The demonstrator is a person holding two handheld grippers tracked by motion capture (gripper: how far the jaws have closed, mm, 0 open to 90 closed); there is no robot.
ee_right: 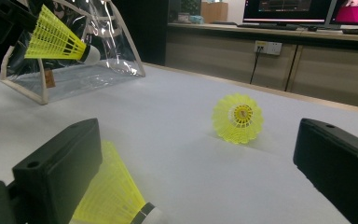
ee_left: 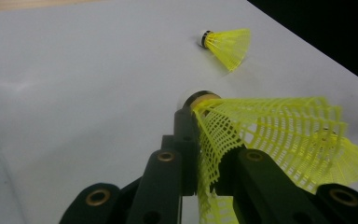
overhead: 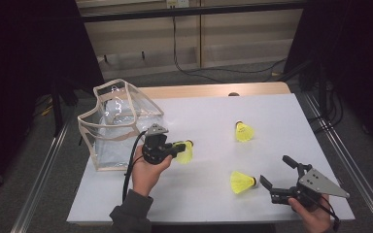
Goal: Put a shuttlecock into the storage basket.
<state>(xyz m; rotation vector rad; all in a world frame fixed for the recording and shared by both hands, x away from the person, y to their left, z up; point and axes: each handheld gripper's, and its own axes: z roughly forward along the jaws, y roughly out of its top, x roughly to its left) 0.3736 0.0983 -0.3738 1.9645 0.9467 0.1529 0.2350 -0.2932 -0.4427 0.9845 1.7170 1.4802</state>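
**Shuttlecock Held Beside the Clear Bag**

The clear bag (overhead: 119, 124) stands at the table's (overhead: 209, 194) left. Just right, the left gripper (overhead: 178, 149) pinches a yellow shuttlecock (overhead: 184, 152) by its skirt. Two loose shuttlecocks (overhead: 243, 132) (overhead: 242, 182) lie farther right. The right gripper (overhead: 277, 172) gapes empty. No lettering legible.

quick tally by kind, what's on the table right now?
Yellow shuttlecocks: 3, one in the left gripper at, two lying on the table at and
Clear bag: 1
Total: 4
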